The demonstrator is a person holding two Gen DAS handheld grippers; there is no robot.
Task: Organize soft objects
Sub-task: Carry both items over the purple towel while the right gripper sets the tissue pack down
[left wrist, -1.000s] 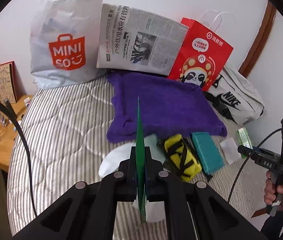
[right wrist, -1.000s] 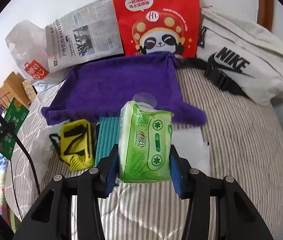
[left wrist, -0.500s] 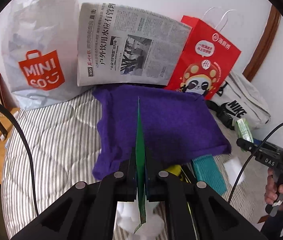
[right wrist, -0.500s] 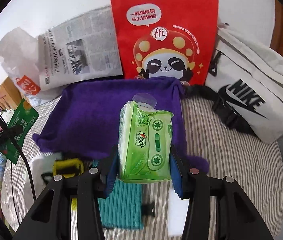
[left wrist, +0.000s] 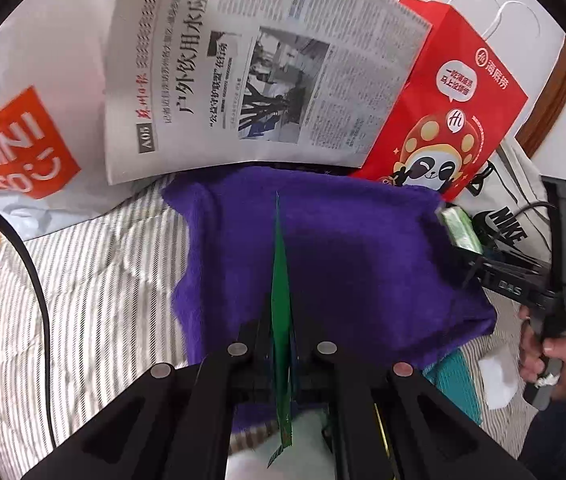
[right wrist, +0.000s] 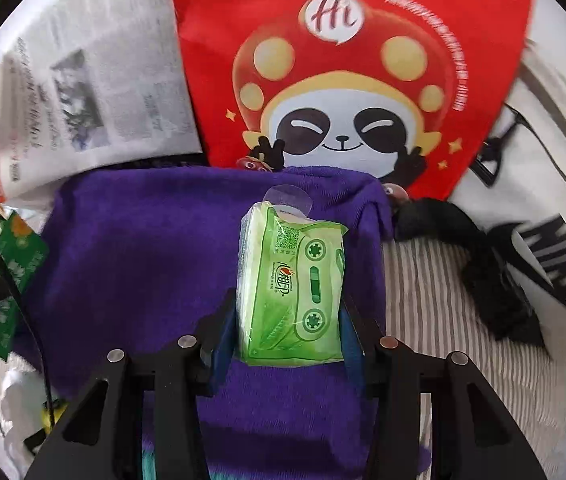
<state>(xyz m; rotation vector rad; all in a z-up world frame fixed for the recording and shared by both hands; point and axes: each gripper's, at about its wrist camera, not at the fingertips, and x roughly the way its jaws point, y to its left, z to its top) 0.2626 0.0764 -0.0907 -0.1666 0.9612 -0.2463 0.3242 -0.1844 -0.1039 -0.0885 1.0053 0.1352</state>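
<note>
Left gripper (left wrist: 281, 344): jaws pinched flat on a thin green packet (left wrist: 280, 280), seen edge-on, which sticks out of them toward 12 o'clock and hangs a little below them at 6.
Packet from the right wrist: at 9 o'clock (right wrist: 7, 280), its printed face showing, with the black cable across it.
Right gripper (right wrist: 289, 328): jaws part way apart, blue pads pressed on both sides of a green tissue pack (right wrist: 291, 292), held upright between the fingers, its clear tab at the 12 o'clock end.
Tissue pack from the left wrist: at 3 o'clock (left wrist: 461, 229), at the towel's right edge, ahead of the right gripper (left wrist: 471, 254) and the hand (left wrist: 551, 354) that holds it.
Towel (left wrist: 363, 264): purple, spread on the striped bed (left wrist: 95, 280); it fills the ground beneath both grippers, so both packs sit over it.
Newspaper (left wrist: 251, 60): propped at 12 o'clock behind the towel in the left view, at 10 in the right.
Red bag (right wrist: 347, 60): panda print, standing at 12 o'clock right behind the towel's far edge in the right view.
Nike bag (right wrist: 543, 208): white, at 3 o'clock, its black strap (right wrist: 479, 264) lying on the bed beside the towel.
Miniso bag (left wrist: 15, 136): white, at 9 o'clock.
Teal item (left wrist: 455, 384): at 4 o'clock, poking out just past the towel's near edge; a white slip (left wrist: 499, 378) beside it.
</note>
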